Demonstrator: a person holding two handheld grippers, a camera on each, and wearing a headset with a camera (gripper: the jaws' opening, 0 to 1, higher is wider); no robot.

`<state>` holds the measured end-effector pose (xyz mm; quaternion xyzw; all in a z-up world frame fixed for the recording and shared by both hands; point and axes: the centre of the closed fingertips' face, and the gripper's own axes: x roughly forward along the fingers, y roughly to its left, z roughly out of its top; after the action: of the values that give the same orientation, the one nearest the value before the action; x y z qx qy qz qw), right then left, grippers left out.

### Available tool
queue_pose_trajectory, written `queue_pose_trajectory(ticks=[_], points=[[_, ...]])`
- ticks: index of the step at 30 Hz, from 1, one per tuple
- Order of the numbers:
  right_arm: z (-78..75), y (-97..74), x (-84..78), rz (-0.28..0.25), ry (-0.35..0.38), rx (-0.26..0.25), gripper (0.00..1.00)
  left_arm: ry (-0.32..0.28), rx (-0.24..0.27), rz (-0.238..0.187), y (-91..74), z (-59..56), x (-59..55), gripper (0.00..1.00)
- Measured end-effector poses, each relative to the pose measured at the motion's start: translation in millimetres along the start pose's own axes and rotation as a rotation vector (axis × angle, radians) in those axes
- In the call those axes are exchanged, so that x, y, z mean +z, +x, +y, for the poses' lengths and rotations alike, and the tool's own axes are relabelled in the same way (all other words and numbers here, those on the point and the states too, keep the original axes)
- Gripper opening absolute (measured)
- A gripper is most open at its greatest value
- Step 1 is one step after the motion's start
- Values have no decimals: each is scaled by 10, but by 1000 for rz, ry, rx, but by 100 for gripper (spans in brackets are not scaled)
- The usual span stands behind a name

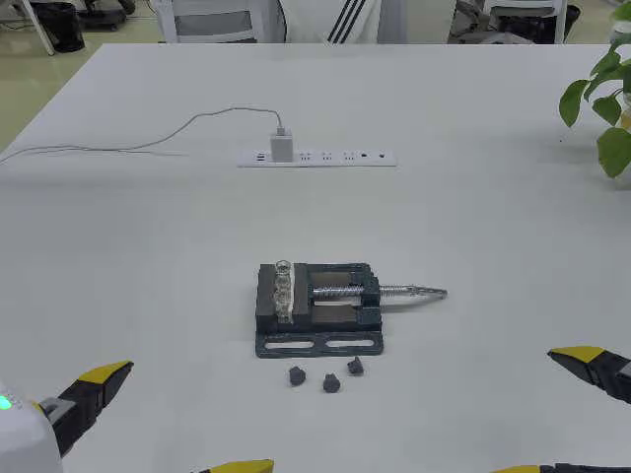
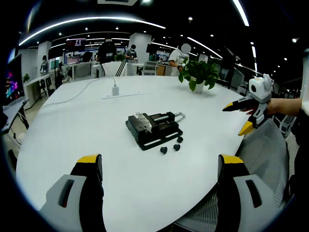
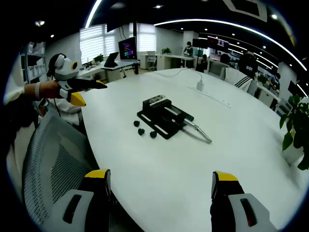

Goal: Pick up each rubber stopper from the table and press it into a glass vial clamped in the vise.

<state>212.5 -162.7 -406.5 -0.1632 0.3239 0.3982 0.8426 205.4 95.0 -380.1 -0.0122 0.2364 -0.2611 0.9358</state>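
Note:
A dark vise (image 1: pixel 317 310) sits mid-table with clear glass vials (image 1: pixel 284 291) clamped upright in its jaws. Three dark rubber stoppers lie just in front of it: one (image 1: pixel 296 374), one (image 1: pixel 331 383), one (image 1: pixel 356 367). My left gripper (image 1: pixel 173 419) is open at the lower left, near the table edge and well short of the stoppers. My right gripper (image 1: pixel 552 412) is open at the lower right, equally far off. In the left gripper view the open jaws frame the vise (image 2: pixel 154 128) and stoppers (image 2: pixel 163 150). The right gripper view shows the vise (image 3: pixel 164 116) and stoppers (image 3: pixel 141 131) ahead.
A white power strip (image 1: pixel 317 157) with a plugged charger and trailing cable lies behind the vise. A green plant (image 1: pixel 601 99) stands at the far right edge. The vise screw handle (image 1: pixel 414 292) sticks out to the right. A mesh chair (image 3: pixel 53 164) stands by the table.

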Motion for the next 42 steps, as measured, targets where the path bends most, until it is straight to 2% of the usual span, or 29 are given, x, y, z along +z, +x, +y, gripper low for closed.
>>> queue_pose_trajectory(ticks=[6, 13, 15, 16, 18, 21, 33, 36, 42], points=[[-29, 32, 34, -1, -12, 25, 84, 34, -4, 19, 12, 43, -2, 99], [-47, 94, 27, 19, -47, 59, 82, 42, -14, 22, 27, 63, 29, 99], [4, 103, 6, 36, -62, 102, 73, 45, -19, 26, 32, 68, 25, 98], [2, 119, 5, 39, -69, 103, 71, 53, -22, 36, 33, 72, 10, 98], [4, 150, -4, 53, -82, 109, 75, 58, -26, 40, 40, 69, 11, 98], [4, 183, 0, 63, -102, 120, 74, 58, -30, 40, 51, 78, 27, 98], [-18, 205, -20, 70, -103, 115, 83, 69, -32, 45, 80, 141, 40, 98], [-17, 201, -27, 71, -97, 112, 86, 53, -34, 35, 86, 143, 64, 98], [-8, 244, 69, 56, -134, 141, 82, 27, -40, 17, 94, 152, 105, 97]])
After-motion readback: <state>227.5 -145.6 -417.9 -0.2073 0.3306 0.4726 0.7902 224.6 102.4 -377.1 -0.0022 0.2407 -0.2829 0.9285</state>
